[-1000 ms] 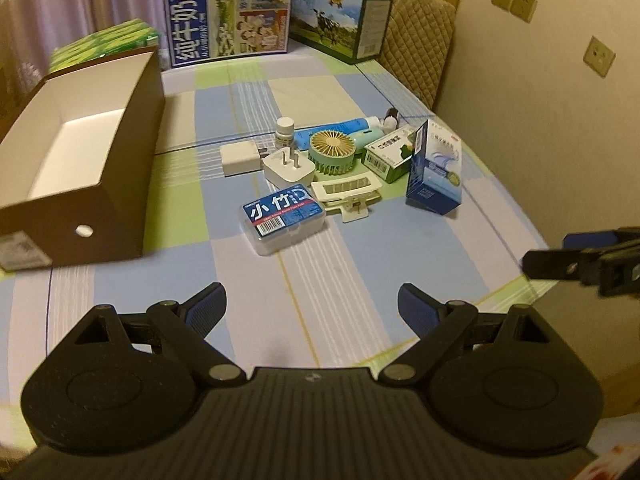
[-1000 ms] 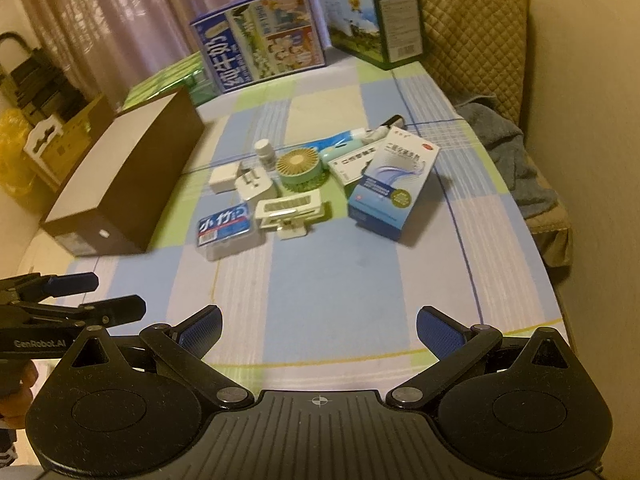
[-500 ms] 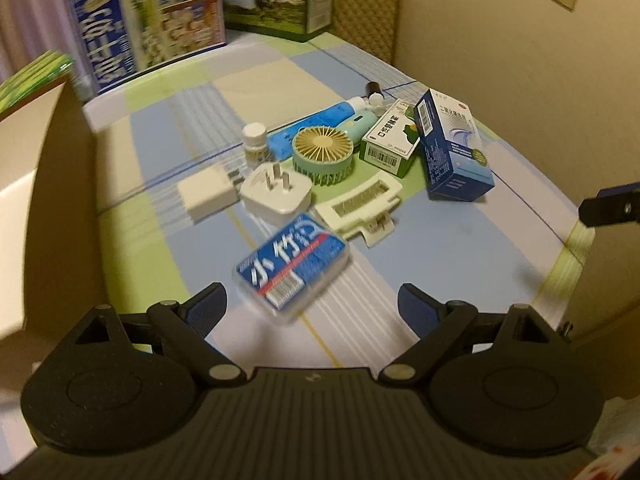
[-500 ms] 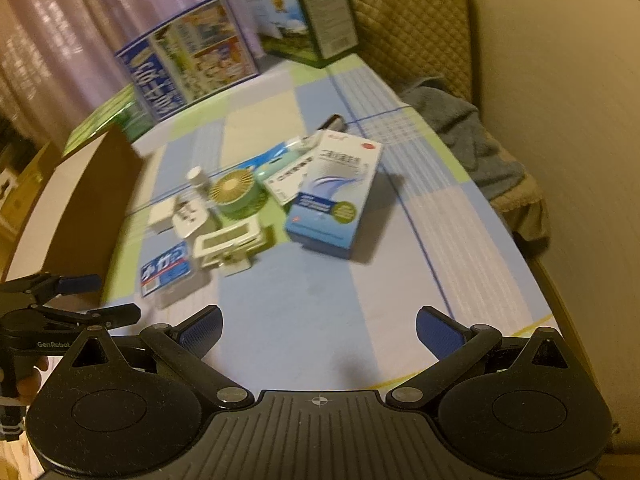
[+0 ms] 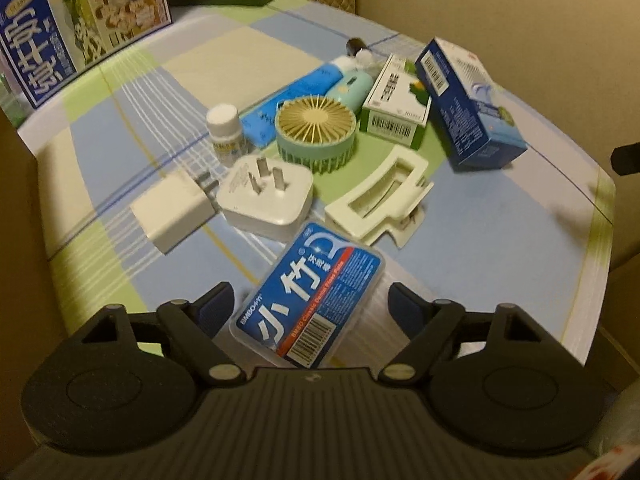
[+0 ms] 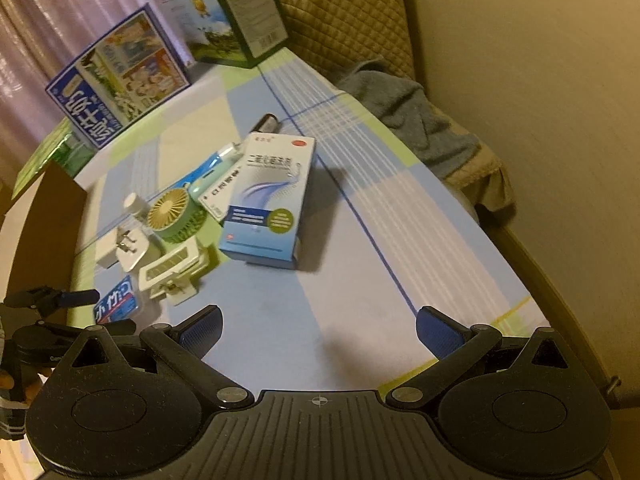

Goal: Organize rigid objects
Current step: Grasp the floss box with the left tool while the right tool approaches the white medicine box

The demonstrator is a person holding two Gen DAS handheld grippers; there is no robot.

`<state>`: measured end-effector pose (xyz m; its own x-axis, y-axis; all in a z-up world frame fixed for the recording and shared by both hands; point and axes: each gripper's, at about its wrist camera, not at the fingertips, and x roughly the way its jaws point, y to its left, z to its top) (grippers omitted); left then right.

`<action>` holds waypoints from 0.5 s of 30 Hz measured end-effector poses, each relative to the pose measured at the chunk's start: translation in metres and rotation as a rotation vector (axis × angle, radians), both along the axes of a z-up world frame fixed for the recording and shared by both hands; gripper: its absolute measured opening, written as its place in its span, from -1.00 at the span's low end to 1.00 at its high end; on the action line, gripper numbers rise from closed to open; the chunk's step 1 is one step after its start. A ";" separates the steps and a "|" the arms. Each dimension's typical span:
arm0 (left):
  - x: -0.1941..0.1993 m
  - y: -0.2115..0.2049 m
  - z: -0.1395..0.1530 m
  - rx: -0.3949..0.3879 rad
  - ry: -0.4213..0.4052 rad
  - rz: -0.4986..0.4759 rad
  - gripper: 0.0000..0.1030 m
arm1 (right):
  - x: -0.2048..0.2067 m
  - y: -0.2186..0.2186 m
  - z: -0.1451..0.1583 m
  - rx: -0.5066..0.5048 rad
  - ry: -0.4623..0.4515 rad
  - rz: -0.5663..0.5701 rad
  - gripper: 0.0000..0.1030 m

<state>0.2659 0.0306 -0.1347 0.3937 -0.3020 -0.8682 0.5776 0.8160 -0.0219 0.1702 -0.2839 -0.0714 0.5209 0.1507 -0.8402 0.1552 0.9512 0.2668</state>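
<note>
A blue floss-pick box (image 5: pixel 310 292) lies on the checked tablecloth between the jaws of my left gripper (image 5: pixel 310 301). The jaws are closing, with a gap on each side of the box. Behind it sit a white plug adapter (image 5: pixel 266 196), a white charger (image 5: pixel 174 210), a cream hair clip (image 5: pixel 378 196), a green mini fan (image 5: pixel 316 128), a small pill bottle (image 5: pixel 224 128), a blue tube (image 5: pixel 288 100), a green-white carton (image 5: pixel 396 108) and a blue medicine box (image 6: pixel 268 200). My right gripper (image 6: pixel 320 326) hovers open over bare cloth in front of that blue box, with nothing between its jaws.
A brown cardboard box (image 6: pixel 44 216) stands along the left. Two big milk cartons (image 5: pixel 80 20) (image 6: pixel 236 12) stand at the back. A grey cloth (image 6: pixel 404 120) hangs over a quilted chair by the right wall. The table's edge (image 5: pixel 596 272) runs close on the right.
My left gripper came forward and down to the floss-pick box, which now sits between its jaws, and the jaws have narrowed a little. The right gripper rolled and edged nearer the pile.
</note>
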 end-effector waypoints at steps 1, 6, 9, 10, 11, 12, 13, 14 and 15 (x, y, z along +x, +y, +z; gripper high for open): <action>0.000 0.001 -0.001 -0.001 0.005 0.005 0.54 | 0.001 0.000 -0.001 0.001 0.004 -0.004 0.96; -0.009 0.006 -0.006 -0.035 0.089 0.079 0.26 | 0.003 -0.002 -0.004 -0.003 0.020 -0.014 0.96; -0.022 0.002 -0.007 -0.056 0.127 0.103 0.20 | 0.004 -0.003 -0.005 -0.001 0.029 -0.018 0.96; -0.025 0.000 -0.006 -0.059 0.133 0.106 0.20 | 0.005 -0.003 -0.005 -0.001 0.030 -0.018 0.96; -0.028 -0.001 -0.005 -0.065 0.140 0.112 0.20 | 0.005 -0.004 -0.005 -0.001 0.030 -0.017 0.96; -0.029 -0.003 -0.004 -0.073 0.144 0.119 0.20 | 0.006 -0.004 -0.005 -0.002 0.030 -0.015 0.96; -0.029 -0.005 -0.003 -0.076 0.141 0.123 0.20 | 0.006 -0.004 -0.004 -0.004 0.029 -0.014 0.96; -0.028 -0.007 -0.001 -0.068 0.130 0.125 0.20 | 0.006 -0.004 -0.004 -0.006 0.029 -0.014 0.96; -0.026 -0.009 0.000 -0.053 0.115 0.127 0.20 | 0.006 -0.004 -0.004 -0.007 0.028 -0.013 0.96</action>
